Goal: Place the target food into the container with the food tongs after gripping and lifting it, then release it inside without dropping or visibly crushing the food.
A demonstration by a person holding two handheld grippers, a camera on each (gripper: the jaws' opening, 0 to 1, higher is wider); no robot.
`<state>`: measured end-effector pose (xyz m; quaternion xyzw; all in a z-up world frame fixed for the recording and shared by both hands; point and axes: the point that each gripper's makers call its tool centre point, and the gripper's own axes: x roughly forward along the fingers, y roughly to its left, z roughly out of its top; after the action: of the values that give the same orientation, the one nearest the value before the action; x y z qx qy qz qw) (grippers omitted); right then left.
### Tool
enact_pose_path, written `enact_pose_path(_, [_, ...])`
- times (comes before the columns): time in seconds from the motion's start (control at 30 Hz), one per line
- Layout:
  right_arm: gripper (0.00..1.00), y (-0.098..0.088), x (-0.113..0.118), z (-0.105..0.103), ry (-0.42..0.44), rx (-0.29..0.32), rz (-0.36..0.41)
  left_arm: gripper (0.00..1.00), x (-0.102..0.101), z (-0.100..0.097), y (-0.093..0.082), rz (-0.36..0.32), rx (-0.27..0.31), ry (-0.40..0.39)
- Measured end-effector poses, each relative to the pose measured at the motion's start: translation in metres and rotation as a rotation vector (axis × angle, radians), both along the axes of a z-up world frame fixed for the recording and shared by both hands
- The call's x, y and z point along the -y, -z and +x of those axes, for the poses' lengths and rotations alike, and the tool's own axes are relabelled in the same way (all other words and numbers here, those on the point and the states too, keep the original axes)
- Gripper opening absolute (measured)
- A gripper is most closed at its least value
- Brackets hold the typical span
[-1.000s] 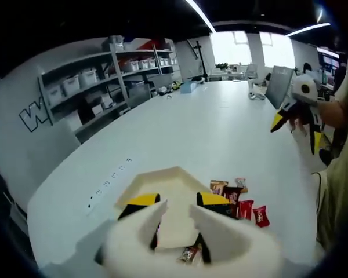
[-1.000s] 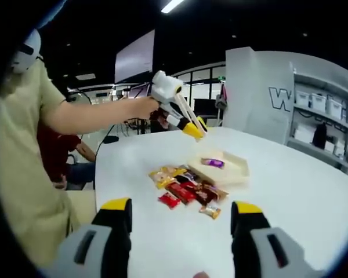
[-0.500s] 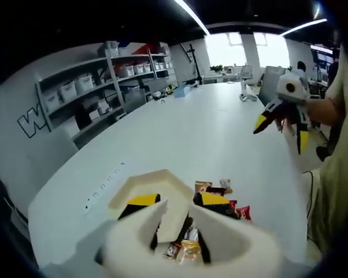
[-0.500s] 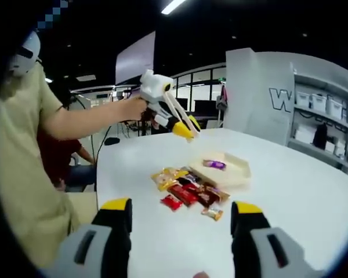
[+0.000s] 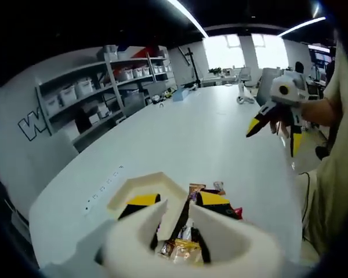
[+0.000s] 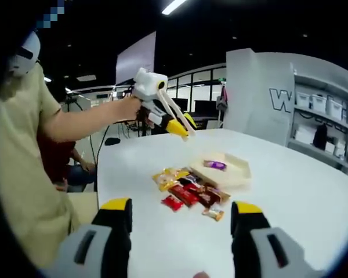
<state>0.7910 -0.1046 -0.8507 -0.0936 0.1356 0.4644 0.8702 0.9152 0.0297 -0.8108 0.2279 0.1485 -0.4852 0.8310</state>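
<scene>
the left gripper is hanging in the air above the white table, and white food tongs are sitting between its jaws. the tongs' two arms are standing a little apart with nothing between their yellow tips. the right gripper is waiting low over the table with its jaws wide apart and empty. a pile of snack packets is lying on the table, just beside a cream tray. a purple packet is lying inside the tray. grey shelves with bins are standing behind.
</scene>
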Motion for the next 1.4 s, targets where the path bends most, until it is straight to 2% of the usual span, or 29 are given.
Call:
enact_pose_path(0.57, [0.68, -0.001, -0.001, -0.002, -0.005, 0.001, 0.001, 0.24, -0.004, -0.022, 0.005, -0.027, -0.003, 0.005])
enact_pose_path(1.03, [0.67, -0.001, -0.003, -0.001, -0.011, 0.003, 0.002, 0.24, -0.010, -0.036, 0.020, -0.031, -0.025, 0.006])
enact_pose_path(1.4, [0.67, 0.002, -0.005, 0.000, -0.013, -0.002, 0.001, 0.24, -0.014, -0.040, 0.033, -0.040, -0.043, -0.001])
